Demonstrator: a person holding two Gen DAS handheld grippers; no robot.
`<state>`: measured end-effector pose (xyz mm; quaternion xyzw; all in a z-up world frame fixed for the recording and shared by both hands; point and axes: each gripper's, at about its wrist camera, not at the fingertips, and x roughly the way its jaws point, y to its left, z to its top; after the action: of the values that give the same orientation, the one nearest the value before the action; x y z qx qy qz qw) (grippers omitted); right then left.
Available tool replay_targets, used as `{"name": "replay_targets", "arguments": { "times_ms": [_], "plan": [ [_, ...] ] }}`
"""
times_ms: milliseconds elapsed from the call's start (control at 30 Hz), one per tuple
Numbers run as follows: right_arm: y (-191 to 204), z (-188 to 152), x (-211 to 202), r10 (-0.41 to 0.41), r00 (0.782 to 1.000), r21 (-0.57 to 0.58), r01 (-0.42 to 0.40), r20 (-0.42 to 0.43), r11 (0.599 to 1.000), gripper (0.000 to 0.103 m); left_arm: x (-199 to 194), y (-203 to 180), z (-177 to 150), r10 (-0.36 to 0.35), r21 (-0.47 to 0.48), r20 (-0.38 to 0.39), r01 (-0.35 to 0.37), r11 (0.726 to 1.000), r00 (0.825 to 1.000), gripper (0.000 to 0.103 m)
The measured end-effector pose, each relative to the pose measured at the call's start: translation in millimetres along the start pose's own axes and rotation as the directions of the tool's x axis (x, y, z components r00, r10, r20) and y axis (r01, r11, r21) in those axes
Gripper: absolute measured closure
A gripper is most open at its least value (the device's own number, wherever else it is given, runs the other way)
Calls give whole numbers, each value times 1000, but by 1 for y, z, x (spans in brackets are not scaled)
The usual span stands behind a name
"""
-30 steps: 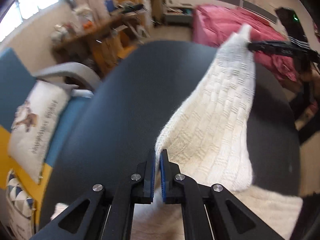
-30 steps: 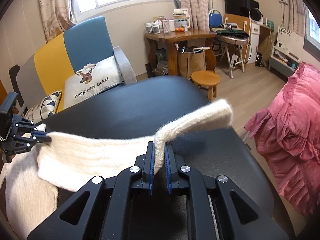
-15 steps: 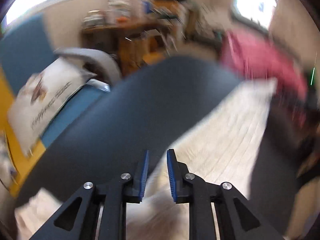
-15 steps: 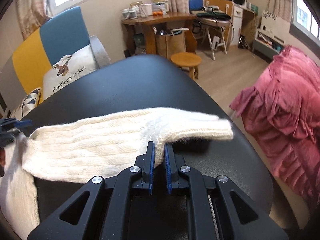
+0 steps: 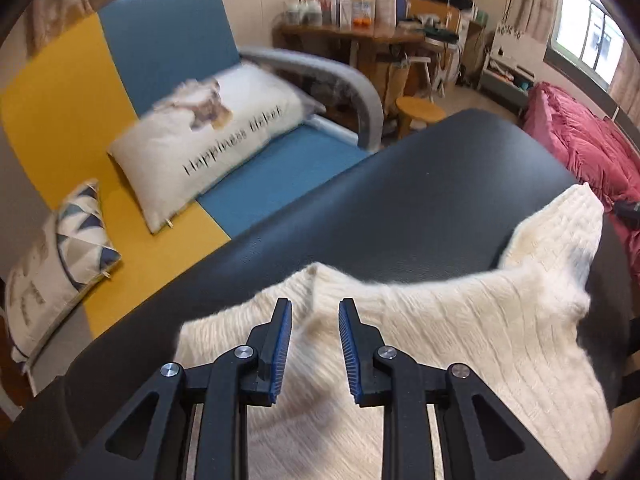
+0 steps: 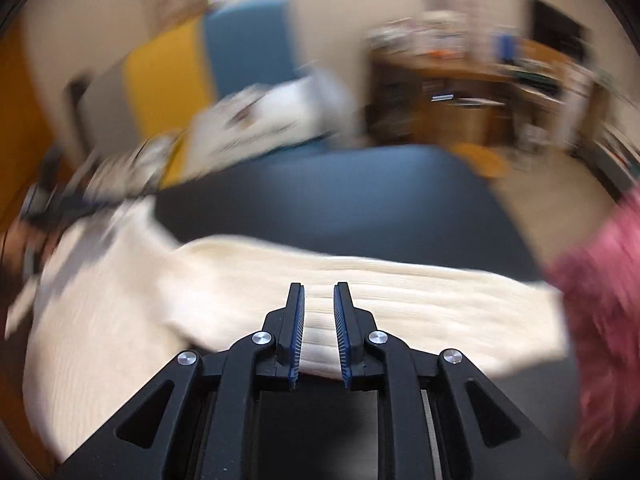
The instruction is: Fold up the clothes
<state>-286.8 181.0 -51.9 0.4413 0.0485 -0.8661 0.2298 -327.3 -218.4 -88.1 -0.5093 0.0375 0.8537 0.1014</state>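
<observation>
Dark round surface [image 5: 420, 208] under both my grippers; blue-and-yellow sofa [image 5: 168, 36] behind it, pink bedding [image 5: 580, 140] off to the right. Cream knitted sweater [image 5: 460, 320] lies spread flat on the near part of the surface, one folded sleeve or corner running out toward the right edge. A white cushion [image 5: 208, 132] with printed lettering sits on the sofa seat, a smaller patterned cushion [image 5: 76, 236] beside it, a wooden stool [image 5: 420, 108] past the armrest.

My left gripper [image 5: 315, 344]: jaws parted and opening, poised over the sweater's upper edge, blue pads clear of the knit, holding nothing.

My right gripper [image 6: 319, 332]: view badly blurred; jaws opening, a narrow gap showing, sweater [image 6: 280, 280] edge lying between them, pads not pressing on it
</observation>
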Motion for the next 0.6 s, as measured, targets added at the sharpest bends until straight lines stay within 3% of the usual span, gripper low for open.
{"name": "replay_targets", "arguments": {
  "times_ms": [100, 200, 367, 467, 533, 600],
  "plan": [
    [49, 14, 51, 33, 992, -125, -48, -118, 991, 86, 18, 16, 20, -72, -25, -68, 70, 997, 995, 76],
    [76, 22, 93, 30, 977, -186, -71, -212, 980, 86, 37, 23, 38, -74, 1, -104, 74, 997, 992, 76],
    [72, 14, 117, 47, 963, -150, -89, -264, 985, 86, 76, 17, 44, -102, 44, -236, 116, 992, 966, 76],
    [62, 10, 117, 89, 961, -104, -120, -261, 987, 86, 82, 8, 45, -133, 62, -253, 153, 986, 958, 69],
    [63, 10, 119, 101, 961, -91, -128, -258, 988, 86, 82, 0, 43, -104, 113, -253, 137, 984, 962, 69],
    [64, 10, 122, 113, 960, -77, -136, -255, 988, 86, 80, -11, 39, -38, 181, -225, 80, 980, 974, 91]
  ]
}}
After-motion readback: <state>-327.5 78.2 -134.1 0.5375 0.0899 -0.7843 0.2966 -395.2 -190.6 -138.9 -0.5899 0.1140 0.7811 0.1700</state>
